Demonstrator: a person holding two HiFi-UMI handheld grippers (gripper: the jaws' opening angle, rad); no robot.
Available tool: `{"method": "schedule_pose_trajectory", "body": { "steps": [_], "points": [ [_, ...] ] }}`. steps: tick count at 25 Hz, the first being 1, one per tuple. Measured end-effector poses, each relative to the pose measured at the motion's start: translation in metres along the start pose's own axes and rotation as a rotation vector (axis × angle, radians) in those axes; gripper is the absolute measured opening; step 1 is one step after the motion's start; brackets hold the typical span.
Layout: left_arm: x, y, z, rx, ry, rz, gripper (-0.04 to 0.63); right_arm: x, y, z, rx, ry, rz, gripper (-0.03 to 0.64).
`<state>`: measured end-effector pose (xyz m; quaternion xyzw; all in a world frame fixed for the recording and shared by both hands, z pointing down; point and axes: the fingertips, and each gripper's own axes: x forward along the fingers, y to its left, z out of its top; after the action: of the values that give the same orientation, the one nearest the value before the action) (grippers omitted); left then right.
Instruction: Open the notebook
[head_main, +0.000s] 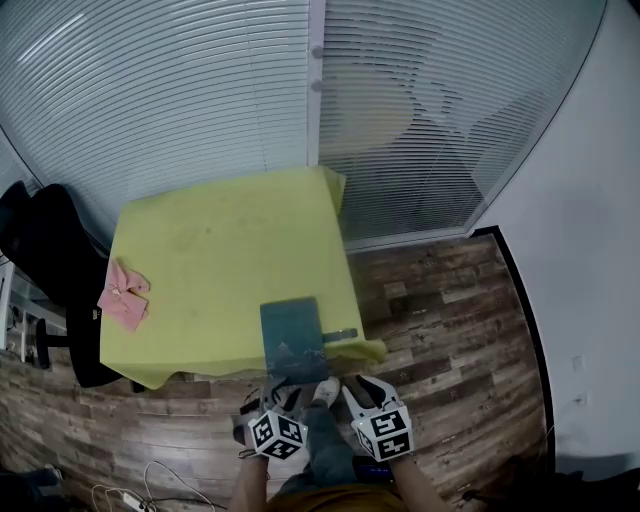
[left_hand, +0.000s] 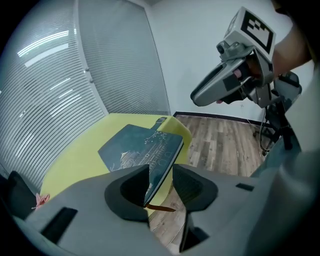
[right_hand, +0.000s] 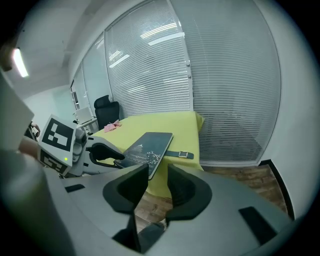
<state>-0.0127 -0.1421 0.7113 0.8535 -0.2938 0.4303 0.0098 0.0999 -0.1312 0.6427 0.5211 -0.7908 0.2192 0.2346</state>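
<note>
Head view, looking steeply down: a wall of pale window blinds (head_main: 200, 90) is seen across the top, and dark wood plank flooring (head_main: 450, 310) is spread below and to the right. A table (head_main: 220, 240) covered in yellow-green cloth is set against the blinds. A black office chair (head_main: 50, 250) is parked just beside its left edge.

A dark teal notebook (head_main: 293, 338) is laid shut at the table's near edge, right of centre, its cover printed with a pale line drawing. Its near corner is seen jutting past the edge.

The left gripper (left_hand: 161, 170) is held at that corner. Its jaws are parted moderately, and the corner is framed between them. A gap is visible on the right jaw's side, so no squeeze is shown.

The right gripper (right_hand: 158, 167) is held near the notebook's other near corner, jaws narrowly parted, with nothing clamped.

A dark strap (head_main: 340, 334) with a buckle is stretched from the notebook's right edge across the cloth. A small pink item (head_main: 124, 294) is placed at the table's left edge, well apart from the notebook. A thin brown ribbon (left_hand: 161, 208) is seen sticking out beneath the raised corner.
</note>
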Motion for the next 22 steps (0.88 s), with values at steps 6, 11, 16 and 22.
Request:
{"method": "schedule_pose_trajectory", "body": {
  "steps": [6,11,16,22],
  "points": [
    [0.009,0.002,-0.006,-0.003,0.036,0.02,0.163,0.006,-0.002,-0.007,0.005,0.022,0.018,0.132],
    [0.012,0.007,-0.004,0.023,0.043,0.026,0.163,0.008,-0.004,-0.004,0.006,0.022,0.023,0.129],
    [0.014,0.004,-0.004,0.027,0.042,0.022,0.162,0.004,-0.008,-0.01,0.012,0.023,0.016,0.126],
    [0.011,0.006,-0.002,-0.009,0.029,0.024,0.161,0.0,-0.011,-0.006,0.006,0.012,0.003,0.121]
  ]
}}
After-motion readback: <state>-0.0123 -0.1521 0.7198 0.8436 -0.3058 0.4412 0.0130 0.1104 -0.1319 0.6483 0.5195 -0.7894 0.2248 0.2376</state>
